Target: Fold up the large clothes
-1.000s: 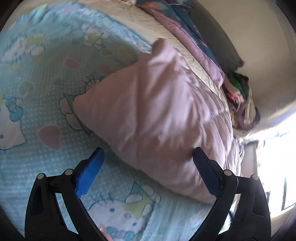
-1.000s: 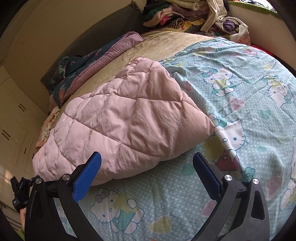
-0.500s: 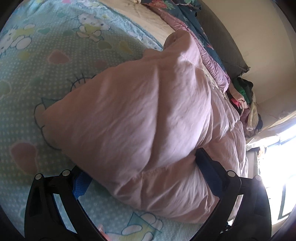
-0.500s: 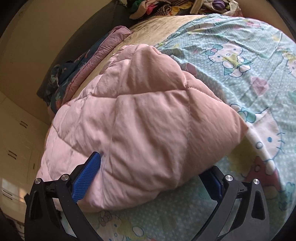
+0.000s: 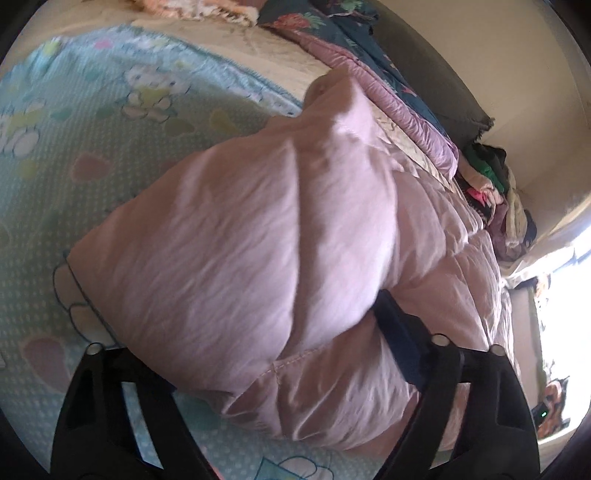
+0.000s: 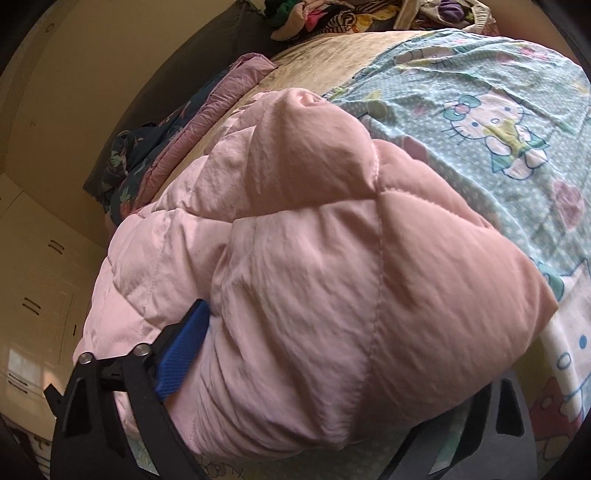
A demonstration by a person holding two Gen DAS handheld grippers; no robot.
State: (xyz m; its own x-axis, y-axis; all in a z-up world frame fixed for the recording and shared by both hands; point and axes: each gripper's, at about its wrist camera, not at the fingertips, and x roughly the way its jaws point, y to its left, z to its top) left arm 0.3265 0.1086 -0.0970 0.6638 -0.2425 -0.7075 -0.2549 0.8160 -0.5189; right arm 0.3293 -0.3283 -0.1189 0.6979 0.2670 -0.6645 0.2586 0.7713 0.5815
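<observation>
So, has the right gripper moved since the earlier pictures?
Yes. The right gripper came forward onto the quilted pink jacket; the cartoon-print blue bedsheet shows less, and its jaws are closing around the padding.

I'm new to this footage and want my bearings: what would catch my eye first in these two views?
A puffy pink quilted garment fills the middle of both views, lying folded on a light blue cartoon-cat bedsheet. The left gripper and right gripper each straddle a bulging fold of it, their jaws closing on the padding. A heap of mixed clothes sits at the bed's far end.
</observation>
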